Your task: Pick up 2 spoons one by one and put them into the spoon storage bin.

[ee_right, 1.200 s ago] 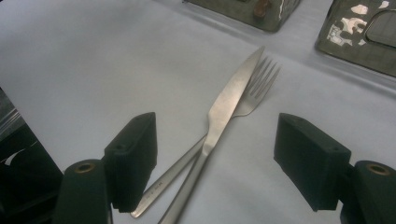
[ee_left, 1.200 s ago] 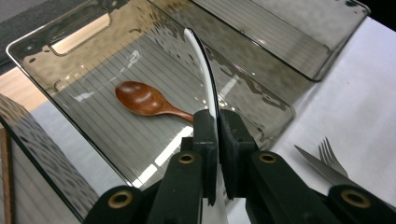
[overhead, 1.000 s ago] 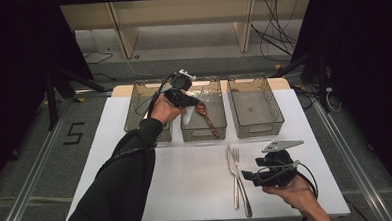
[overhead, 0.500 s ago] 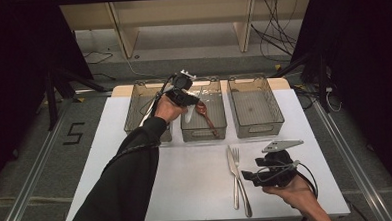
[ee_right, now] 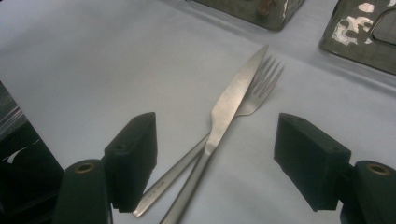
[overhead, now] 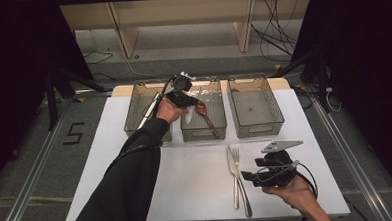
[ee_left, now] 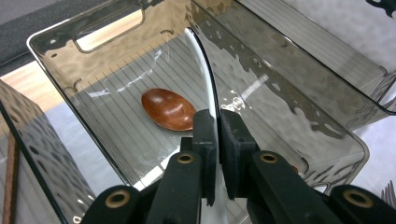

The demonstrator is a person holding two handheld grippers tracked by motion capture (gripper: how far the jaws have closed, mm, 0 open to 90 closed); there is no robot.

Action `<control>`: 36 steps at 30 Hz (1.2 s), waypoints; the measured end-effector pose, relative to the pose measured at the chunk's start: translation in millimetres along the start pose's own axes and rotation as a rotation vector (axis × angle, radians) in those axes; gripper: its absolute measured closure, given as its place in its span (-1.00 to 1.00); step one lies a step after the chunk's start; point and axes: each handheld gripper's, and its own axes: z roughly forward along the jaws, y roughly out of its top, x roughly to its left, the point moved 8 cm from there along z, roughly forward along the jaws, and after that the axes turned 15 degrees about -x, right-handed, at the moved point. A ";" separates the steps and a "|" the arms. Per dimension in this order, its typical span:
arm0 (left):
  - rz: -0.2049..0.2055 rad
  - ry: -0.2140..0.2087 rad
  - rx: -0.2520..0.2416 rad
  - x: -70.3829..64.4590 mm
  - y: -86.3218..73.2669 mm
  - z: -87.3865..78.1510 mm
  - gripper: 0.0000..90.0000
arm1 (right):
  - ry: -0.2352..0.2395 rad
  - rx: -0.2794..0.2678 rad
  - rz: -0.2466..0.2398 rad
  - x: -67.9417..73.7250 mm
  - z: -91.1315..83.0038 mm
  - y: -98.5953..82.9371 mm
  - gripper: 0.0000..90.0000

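My left gripper [ee_left: 218, 122] is shut on the handle of a white spoon [ee_left: 205, 74], which curves down into the middle clear bin [ee_left: 285, 93]. A brown wooden spoon [ee_left: 168, 108] lies on that bin's floor. In the high view the left gripper [overhead: 189, 101] hovers over the middle bin [overhead: 204, 135], next to the wooden spoon [overhead: 204, 114]. My right gripper [ee_right: 215, 140] stands open low over the table, its jaws either side of a crossed metal knife [ee_right: 233, 100] and fork [ee_right: 266, 77]. In the high view the right gripper [overhead: 251, 177] sits just right of the knife [overhead: 231, 161] and fork [overhead: 236, 156].
Three clear bins stand in a row at the back of the white table [overhead: 111, 159]: a left bin [overhead: 134, 124], the middle one, and a right bin [overhead: 257, 130]. A person's left sleeve [overhead: 131, 173] stretches across the table's left half.
The left gripper has shifted slightly farther over the middle bin with the white spoon still in it. The right gripper has stayed put.
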 end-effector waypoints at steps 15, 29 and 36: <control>-0.045 -0.033 -0.006 -3.2 9.6 -27.2 0.25 | 0.000 0.004 -0.007 0.5 1.0 -0.6 -0.31; -0.088 -0.116 -0.048 -10.4 -20.5 -105.7 -0.32 | -0.012 0.030 -0.019 3.0 5.1 -2.3 -0.31; -0.075 -0.141 -0.069 -20.7 -49.8 -131.2 -0.40 | -0.015 0.047 -0.024 4.8 7.9 -3.7 -0.31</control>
